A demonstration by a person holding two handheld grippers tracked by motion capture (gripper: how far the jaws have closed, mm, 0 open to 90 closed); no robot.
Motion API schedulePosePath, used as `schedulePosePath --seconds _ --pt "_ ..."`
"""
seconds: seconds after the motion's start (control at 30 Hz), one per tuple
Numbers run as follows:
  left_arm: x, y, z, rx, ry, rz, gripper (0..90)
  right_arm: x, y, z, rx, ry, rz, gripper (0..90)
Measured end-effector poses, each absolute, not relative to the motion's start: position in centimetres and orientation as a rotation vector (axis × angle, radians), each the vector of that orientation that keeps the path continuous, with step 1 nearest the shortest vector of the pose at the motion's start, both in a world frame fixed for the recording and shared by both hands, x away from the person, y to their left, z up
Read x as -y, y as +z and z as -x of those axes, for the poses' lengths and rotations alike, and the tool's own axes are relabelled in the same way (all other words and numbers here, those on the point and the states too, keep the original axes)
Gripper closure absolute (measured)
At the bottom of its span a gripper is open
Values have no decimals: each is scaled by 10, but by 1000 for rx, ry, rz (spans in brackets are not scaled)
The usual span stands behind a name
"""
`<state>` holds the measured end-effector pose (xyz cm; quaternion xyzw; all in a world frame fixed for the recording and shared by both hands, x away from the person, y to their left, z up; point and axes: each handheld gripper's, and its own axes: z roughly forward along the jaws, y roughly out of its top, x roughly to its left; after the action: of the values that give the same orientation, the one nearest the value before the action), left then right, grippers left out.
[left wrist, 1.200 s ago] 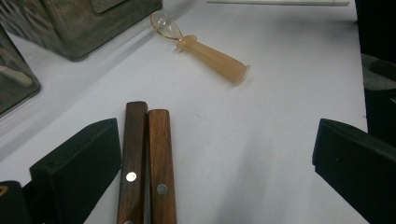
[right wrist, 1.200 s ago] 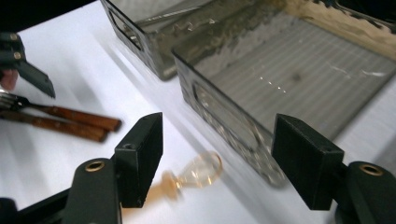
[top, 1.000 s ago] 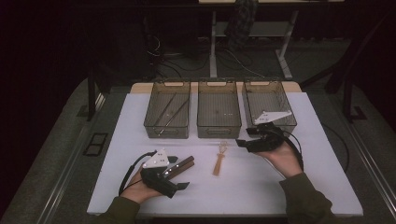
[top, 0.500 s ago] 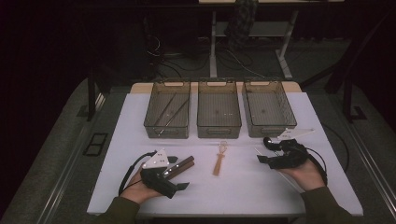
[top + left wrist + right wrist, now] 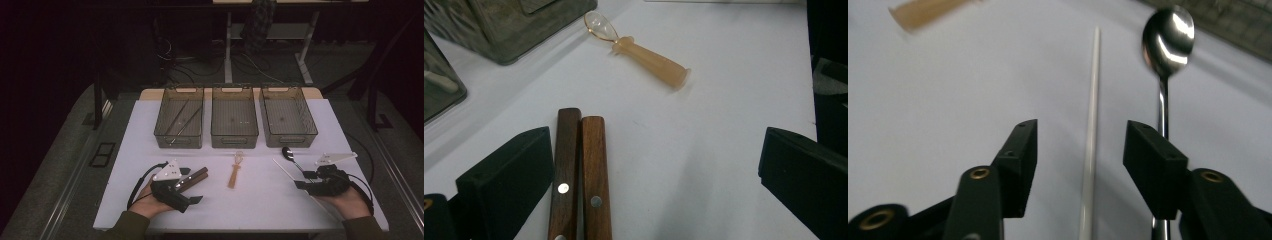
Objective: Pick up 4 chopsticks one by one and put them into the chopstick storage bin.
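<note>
Closing in: right gripper (image 5: pixel 301 180) has come down from the right bin (image 5: pixel 287 117) to the mat's right side since a second ago, jaws just been narrowing, nothing pinched.
High view: white stick (image 5: pixel 282 170) and spoon (image 5: pixel 289 155) lie ahead of it; left gripper (image 5: pixel 196 191) unmoved over two wooden handles (image 5: pixel 192 178).
Left gripper view: jaws wide apart, handles (image 5: pixel 579 175) just beside the left jaw, ungripped; amber scoop (image 5: pixel 644 52) further off.
Right gripper view: stick (image 5: pixel 1090 145) between half-open jaws, no contact (spoon (image 5: pixel 1165 55) behind the right jaw).
Meaning: stick pickup looks next.
</note>
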<state>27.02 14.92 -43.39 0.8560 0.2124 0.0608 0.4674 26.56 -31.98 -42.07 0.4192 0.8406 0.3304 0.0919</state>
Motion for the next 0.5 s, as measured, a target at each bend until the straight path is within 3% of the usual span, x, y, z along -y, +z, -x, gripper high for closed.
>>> schedulePosePath --seconds 0.33,0.5 --pt "-148 -434 -270 -516 151 -2109 0 333 -431 -248 -2533 926 -1276 712" --pt "-148 -434 -270 -517 151 -2106 0 329 -436 -250 -2564 859 -1273 761"
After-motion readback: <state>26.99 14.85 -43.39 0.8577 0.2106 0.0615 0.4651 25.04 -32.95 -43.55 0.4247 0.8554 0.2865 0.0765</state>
